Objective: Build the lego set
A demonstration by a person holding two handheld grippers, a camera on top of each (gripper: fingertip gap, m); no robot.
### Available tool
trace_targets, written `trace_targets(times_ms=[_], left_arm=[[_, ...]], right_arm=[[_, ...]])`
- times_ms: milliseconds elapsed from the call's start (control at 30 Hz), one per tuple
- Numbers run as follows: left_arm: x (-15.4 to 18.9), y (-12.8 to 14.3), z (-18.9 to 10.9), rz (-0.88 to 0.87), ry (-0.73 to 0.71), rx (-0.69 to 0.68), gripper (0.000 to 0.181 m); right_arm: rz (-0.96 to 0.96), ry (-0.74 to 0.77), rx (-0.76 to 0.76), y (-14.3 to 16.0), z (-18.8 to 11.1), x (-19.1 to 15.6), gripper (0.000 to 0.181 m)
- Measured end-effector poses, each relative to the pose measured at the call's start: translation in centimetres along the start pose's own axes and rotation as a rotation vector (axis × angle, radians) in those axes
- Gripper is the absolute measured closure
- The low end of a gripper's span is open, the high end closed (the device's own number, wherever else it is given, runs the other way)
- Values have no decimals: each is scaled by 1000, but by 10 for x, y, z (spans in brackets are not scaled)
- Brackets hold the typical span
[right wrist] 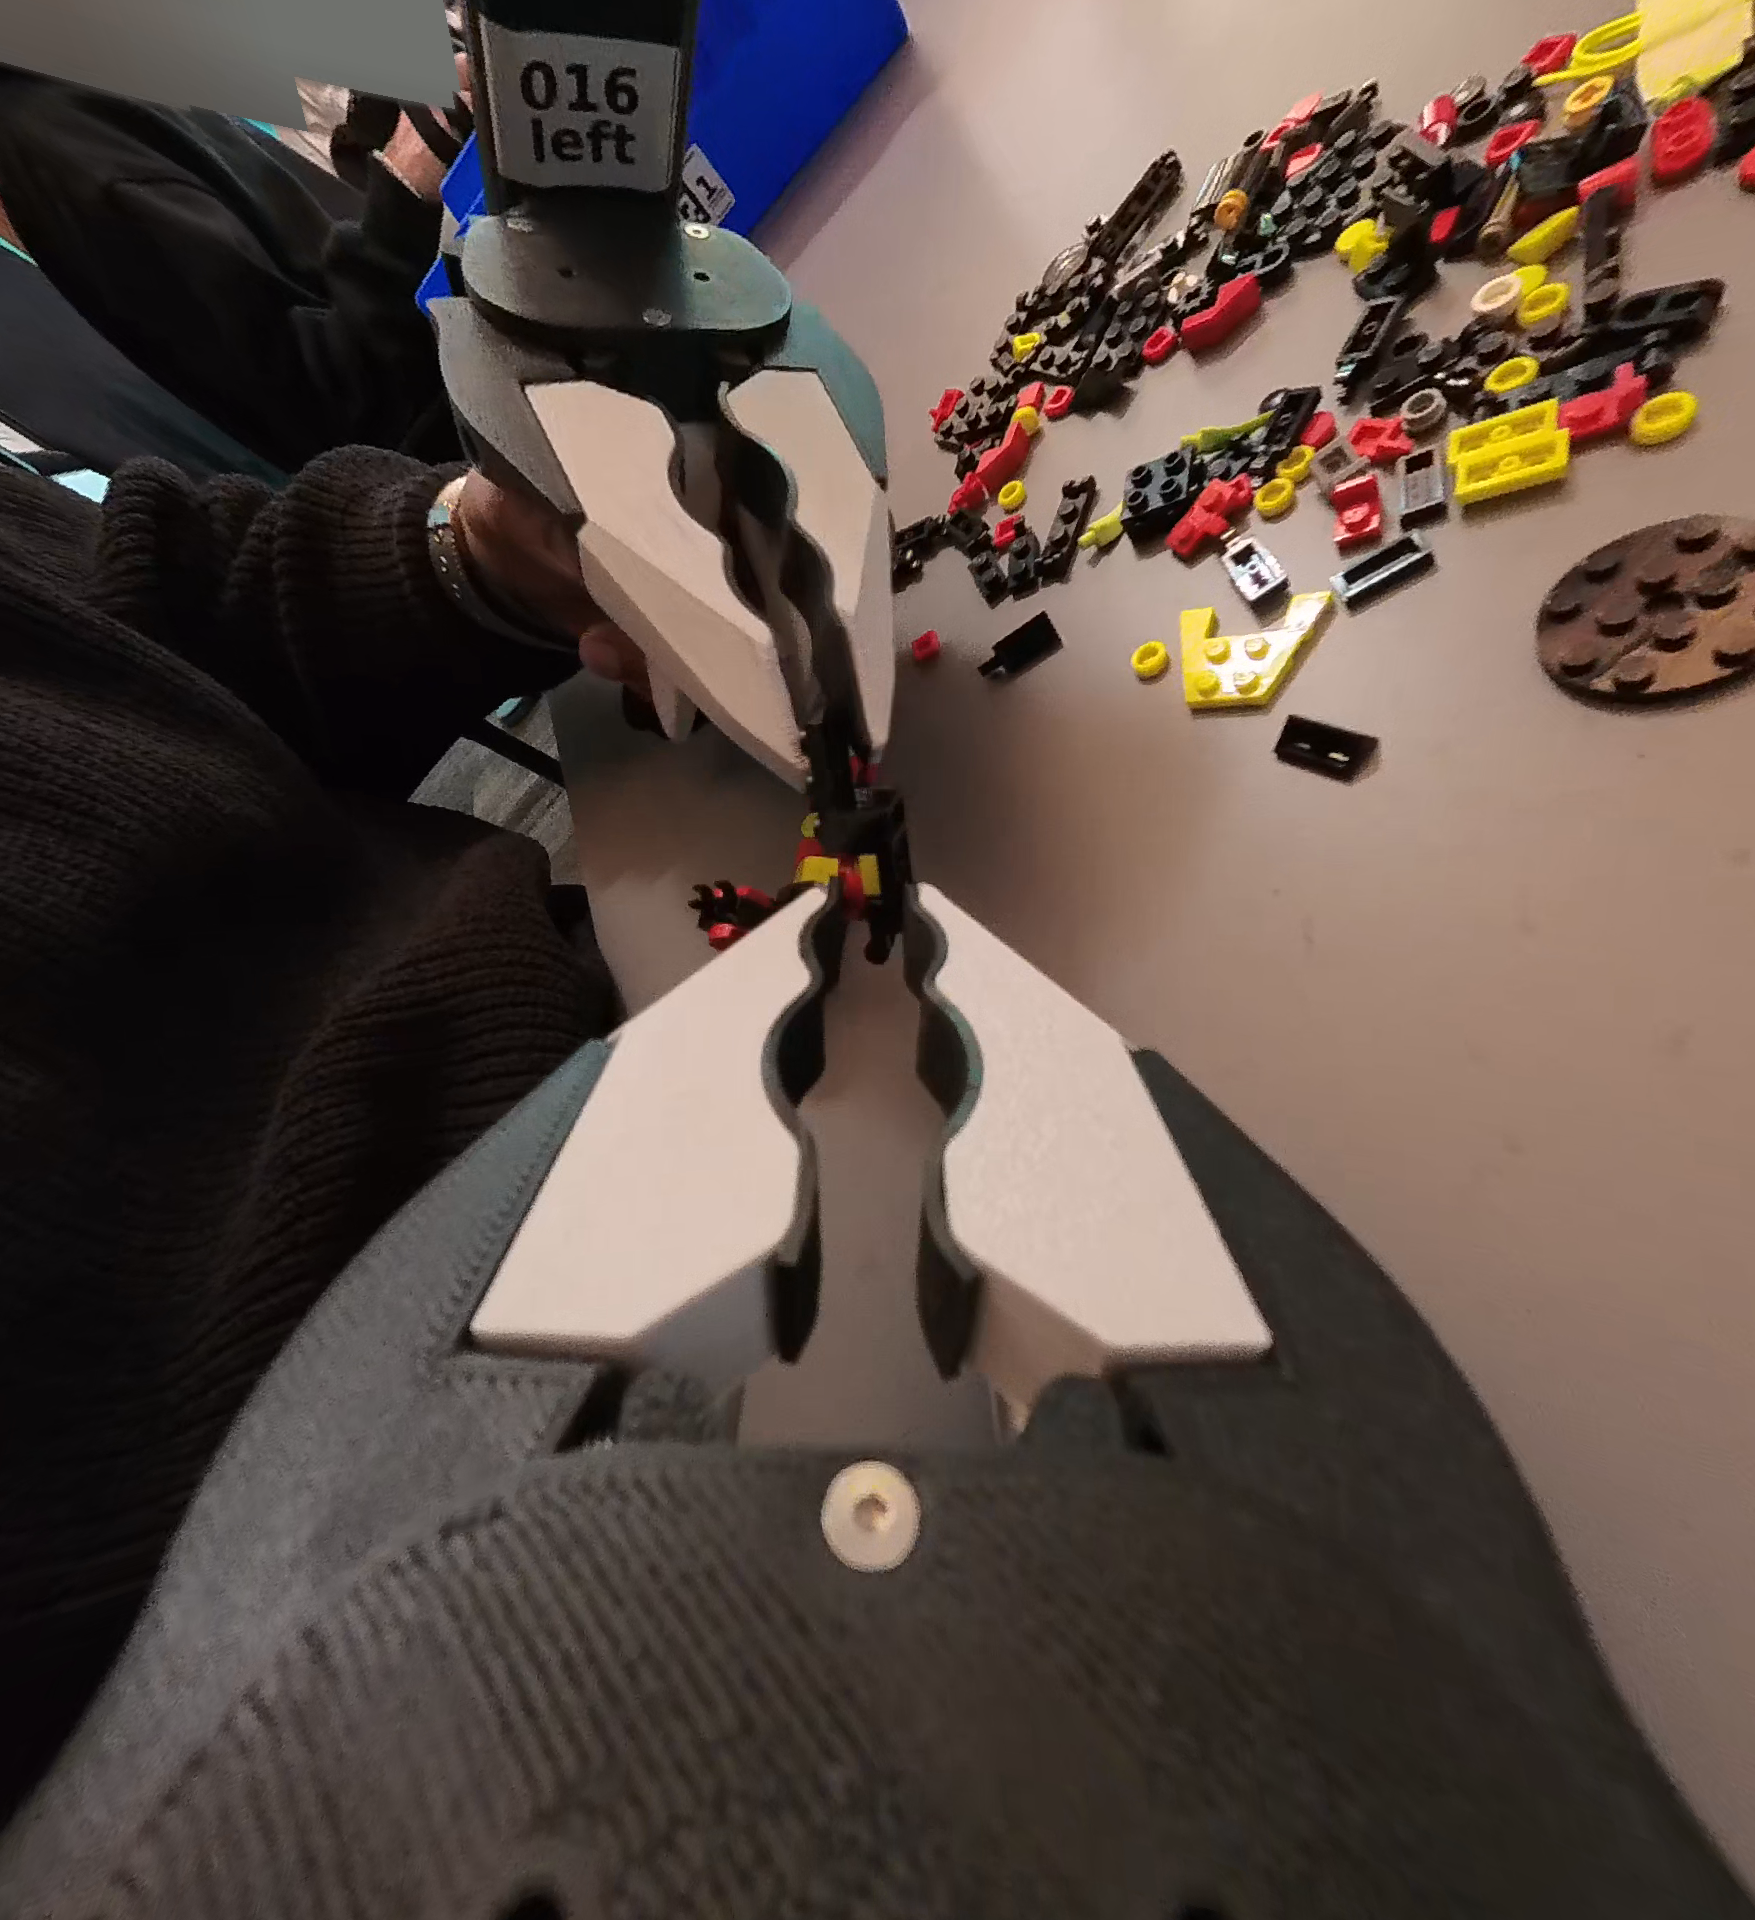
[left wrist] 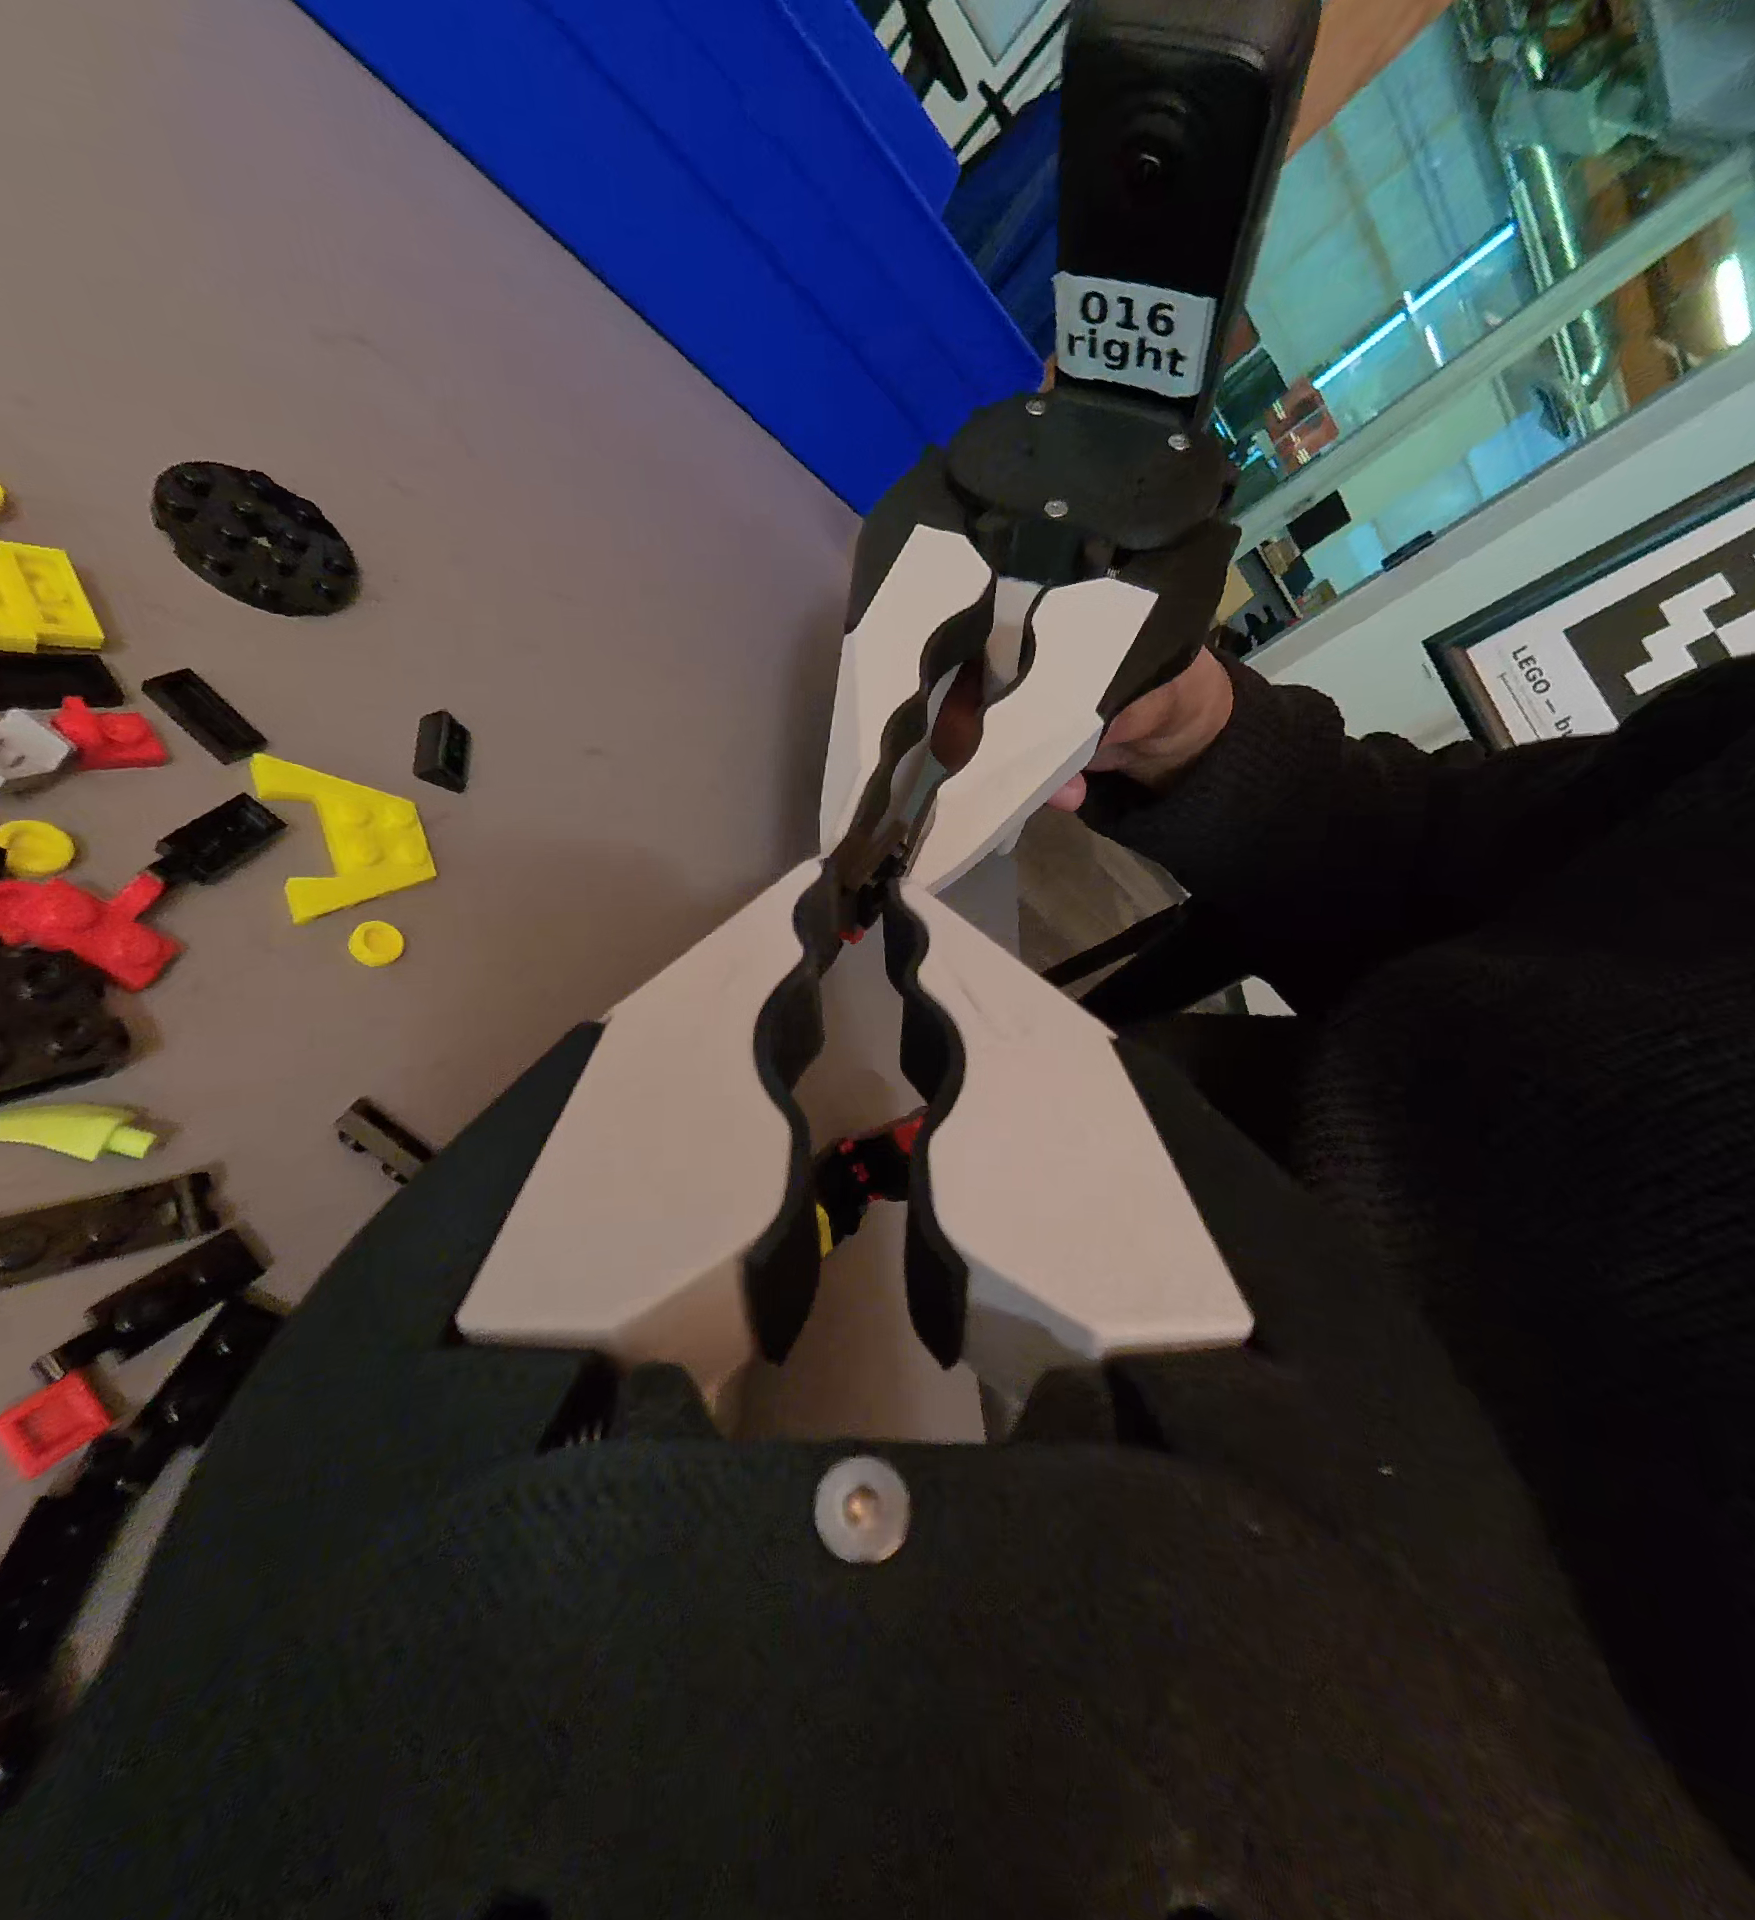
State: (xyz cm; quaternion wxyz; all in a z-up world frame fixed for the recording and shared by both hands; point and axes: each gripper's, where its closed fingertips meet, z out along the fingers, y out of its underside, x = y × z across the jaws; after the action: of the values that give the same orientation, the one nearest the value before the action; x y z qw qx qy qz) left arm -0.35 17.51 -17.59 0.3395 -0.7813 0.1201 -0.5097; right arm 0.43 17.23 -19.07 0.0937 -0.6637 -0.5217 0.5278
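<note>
A small black, red and yellow lego assembly [right wrist: 857,842] hangs above the grey table [right wrist: 1268,1039] near its edge. My left gripper [left wrist: 852,904] is shut on one end of it. My right gripper [right wrist: 865,920] is shut on the other end. The two grippers meet tip to tip. In the left wrist view the right gripper [left wrist: 878,857] comes in from above, and only a black bit of the assembly [left wrist: 868,883] shows between the tips. More of it shows through the gap lower between my left fingers. In the right wrist view the left gripper [right wrist: 842,764] comes in from above.
Loose lego pieces [right wrist: 1372,312] lie spread on the table, with a yellow wedge plate [right wrist: 1252,649], a black round plate [right wrist: 1678,613] and a small black tile [right wrist: 1328,746] nearest. A blue bin [left wrist: 707,208] stands at the table's far side. A person's black sleeves [right wrist: 177,831] are beside the grippers. The grippers are tip to tip, or close to it. My right gripper's tips are some 8 cm from the small black tile [right wrist: 1328,746]. Look for it in the left wrist view [left wrist: 452,741] too.
</note>
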Motion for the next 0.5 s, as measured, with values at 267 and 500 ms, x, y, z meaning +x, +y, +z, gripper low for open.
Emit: trace_targets(times_ms=[267, 500], left_arm=[[-39, -4, -8, -339, -174, 57, 177], [-47, 3, -8, -460, -184, 68, 178]], right_arm=[[-249, 265, 24, -13, -8, 21, 149], [-424, 432, -113, 0, 22, 26, 150]])
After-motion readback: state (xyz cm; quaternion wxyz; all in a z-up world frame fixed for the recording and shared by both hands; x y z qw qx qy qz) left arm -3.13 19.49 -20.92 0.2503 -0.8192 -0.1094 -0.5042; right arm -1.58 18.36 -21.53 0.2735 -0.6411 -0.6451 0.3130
